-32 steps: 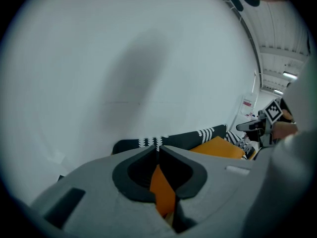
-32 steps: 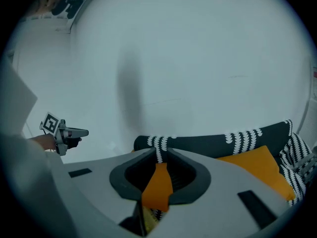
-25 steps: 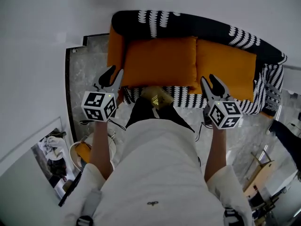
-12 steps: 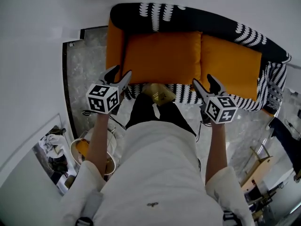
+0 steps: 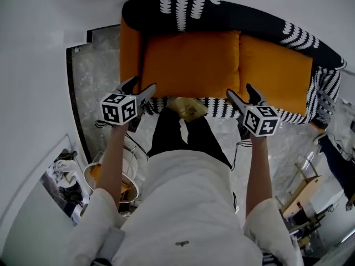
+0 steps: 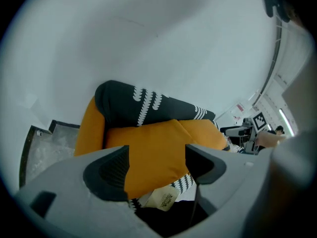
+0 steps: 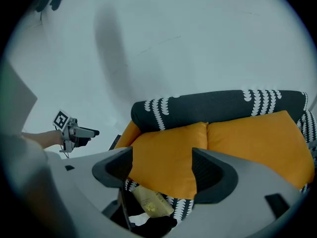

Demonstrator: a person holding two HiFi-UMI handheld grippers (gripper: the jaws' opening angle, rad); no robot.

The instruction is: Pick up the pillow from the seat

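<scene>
Left gripper [image 5: 140, 85] and right gripper [image 5: 239, 91] fingers are opening, empty, pillow [image 5: 191, 64] just ahead. If I pinch only its edge, it may slip.

Pillow [image 5: 191, 62] front edge open — free air ahead of it. Backrest [image 5: 233, 18] close behind, armrest [image 5: 129, 54] tight on its left, cushion [image 5: 274, 71] touching on the right. Shoe [image 5: 187, 107] low at mid-front.
</scene>
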